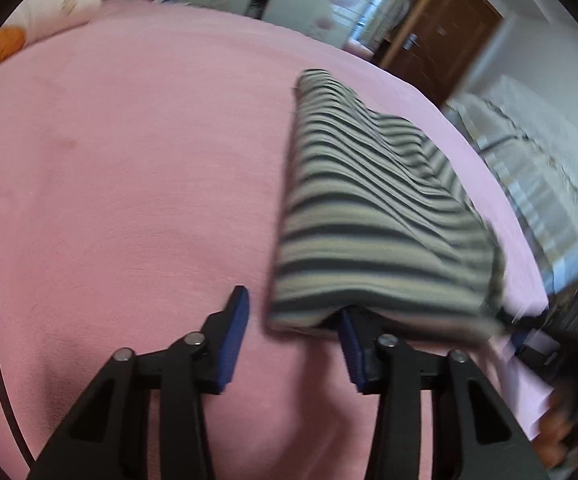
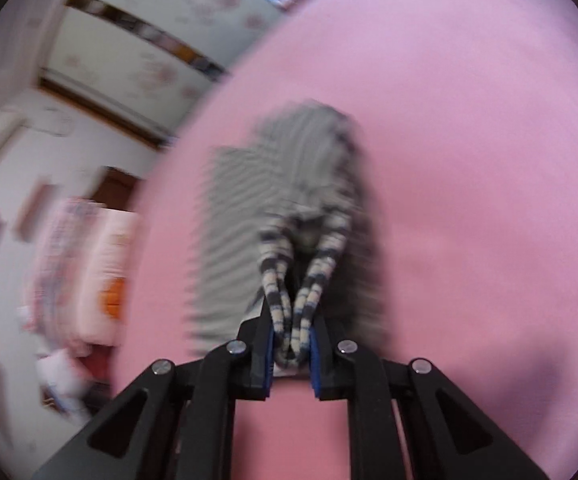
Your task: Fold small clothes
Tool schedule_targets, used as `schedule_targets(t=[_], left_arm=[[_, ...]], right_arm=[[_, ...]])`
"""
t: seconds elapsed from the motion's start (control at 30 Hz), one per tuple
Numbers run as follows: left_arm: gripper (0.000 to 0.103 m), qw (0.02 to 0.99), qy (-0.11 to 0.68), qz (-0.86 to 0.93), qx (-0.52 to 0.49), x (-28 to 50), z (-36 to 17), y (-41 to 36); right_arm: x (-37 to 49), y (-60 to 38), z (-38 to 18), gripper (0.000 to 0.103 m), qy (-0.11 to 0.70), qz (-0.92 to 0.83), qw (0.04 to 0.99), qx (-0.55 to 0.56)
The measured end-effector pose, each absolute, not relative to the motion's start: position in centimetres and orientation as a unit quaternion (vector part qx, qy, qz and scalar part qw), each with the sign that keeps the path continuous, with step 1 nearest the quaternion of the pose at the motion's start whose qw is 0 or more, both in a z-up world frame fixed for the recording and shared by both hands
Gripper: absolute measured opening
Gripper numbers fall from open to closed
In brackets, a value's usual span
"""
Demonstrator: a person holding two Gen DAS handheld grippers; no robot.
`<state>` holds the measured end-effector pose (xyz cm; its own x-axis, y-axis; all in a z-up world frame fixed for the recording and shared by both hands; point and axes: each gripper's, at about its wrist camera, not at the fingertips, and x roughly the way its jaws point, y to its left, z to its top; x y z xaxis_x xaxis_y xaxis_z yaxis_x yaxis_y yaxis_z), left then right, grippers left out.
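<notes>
Lying on the pink bed cover [image 1: 129,200], toward 2 o'clock in the left wrist view: the striped garment [image 1: 369,208], grey and cream, its near hem lifted off the cover. Standing partly apart with nothing pinched between the pads: the left gripper [image 1: 293,340], its right pad tucked under the raised hem at 5 o'clock, its left pad out over bare cover. Clamping nearly closed on 2 bunched folds of striped hem at 6 o'clock in the right wrist view: the right gripper [image 2: 291,344], the rest of the cloth trailing away toward 12 o'clock.

Blurring heavily in both views, so exact layering of the folds staying hard to tell.

Risking, by judgement: closing the left pads on air, since only 1 pad is sitting beneath the cloth; dragging the garment askew if the right side pulls alone; catching the bed cover along with the hem when pinching low; ending with a crooked fold from uneven corners.
</notes>
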<state>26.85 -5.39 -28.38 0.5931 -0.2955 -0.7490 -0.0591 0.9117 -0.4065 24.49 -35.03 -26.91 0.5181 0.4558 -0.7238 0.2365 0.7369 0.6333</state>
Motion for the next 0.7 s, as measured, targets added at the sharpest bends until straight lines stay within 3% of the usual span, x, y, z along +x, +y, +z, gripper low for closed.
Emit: schedule_targets(t=[0.2, 0.43, 0.5, 0.57, 0.7], left_arm=[[0.037, 0.864, 0.457, -0.071, -0.198, 26.5, -28.9, -4.9], [0.038, 0.866, 0.463, -0.081, -0.170, 26.1, -23.3, -4.0], [0.039, 0.879, 0.445, -0.089, -0.148, 27.4, -21.2, -4.6], [0.049, 0.883, 0.434, -0.116, -0.135, 29.9, -19.9, -6.1], [0.049, 0.868, 0.454, -0.157, -0.125, 34.5, -21.1, -9.1]], right_arm=[[24.4, -34.6, -27.9, 0.012, 0.494, 0.071, 0.807, 0.317], [23.5, -32.7, -21.2, 0.023, 0.490, 0.047, 0.852, 0.179], [24.0, -32.0, -18.8, 0.023, 0.466, 0.045, 0.872, 0.142], [25.7, -30.9, -17.0, 0.023, 0.447, 0.066, 0.883, 0.122], [31.2, -28.6, -18.1, 0.023, 0.466, 0.122, 0.865, 0.138]])
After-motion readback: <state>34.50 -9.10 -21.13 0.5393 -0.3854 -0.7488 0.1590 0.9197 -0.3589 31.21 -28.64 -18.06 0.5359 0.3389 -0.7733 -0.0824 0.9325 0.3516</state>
